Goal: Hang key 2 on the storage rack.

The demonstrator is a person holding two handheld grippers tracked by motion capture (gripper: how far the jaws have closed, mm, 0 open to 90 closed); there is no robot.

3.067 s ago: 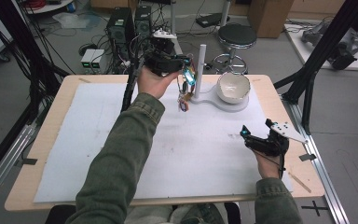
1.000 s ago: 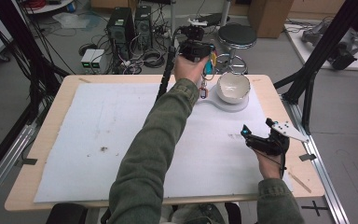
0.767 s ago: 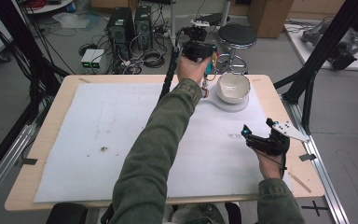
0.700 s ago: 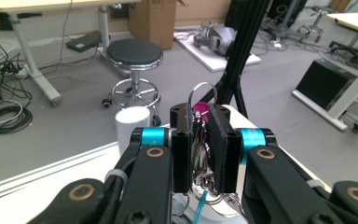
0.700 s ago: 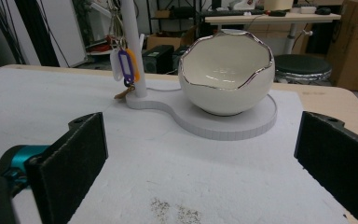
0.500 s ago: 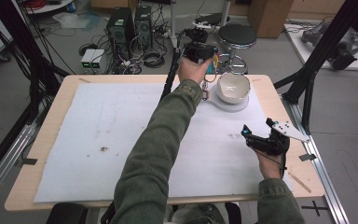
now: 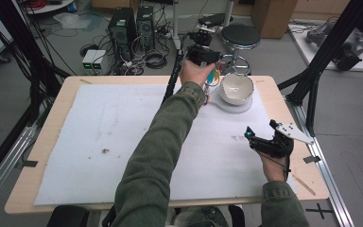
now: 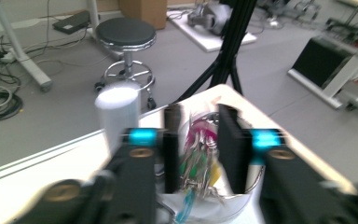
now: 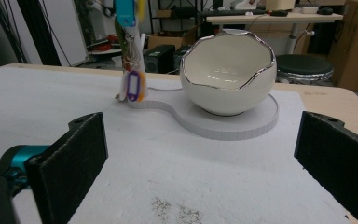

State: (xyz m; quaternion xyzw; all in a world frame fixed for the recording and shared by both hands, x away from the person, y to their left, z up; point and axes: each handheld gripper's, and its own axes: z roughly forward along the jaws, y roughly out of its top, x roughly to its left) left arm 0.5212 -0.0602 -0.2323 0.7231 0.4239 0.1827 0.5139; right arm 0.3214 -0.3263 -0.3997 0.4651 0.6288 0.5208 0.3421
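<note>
My left gripper [image 7: 210, 65] is held up at the table's far edge, shut on a bunch of keys with coloured tags [image 7: 211, 76]. In the left gripper view the bunch [image 8: 196, 161] hangs between the jaws beside a white post [image 8: 116, 112]. An egg-shaped white bowl [image 7: 236, 87] with a silver rim sits on a white stand base [image 7: 234, 105]. My right gripper [image 7: 261, 135] rests open on the mat at the near right. Its view faces the bowl [image 9: 228, 79], the base [image 9: 242, 126] and the post [image 9: 139, 46], with tags [image 9: 133, 86] dangling in front of it.
A white mat [image 7: 99, 132] covers the wooden table, with dark specks [image 7: 106, 151] at its left and more [image 9: 172, 207] before the right gripper. A stool [image 7: 238, 35] stands beyond the far edge. A black tripod leg [image 7: 312, 90] rises at the right edge.
My left gripper has carried the key bunch to the right and higher, from beside the post's left to above the post by the bowl. The right gripper has stayed put.
</note>
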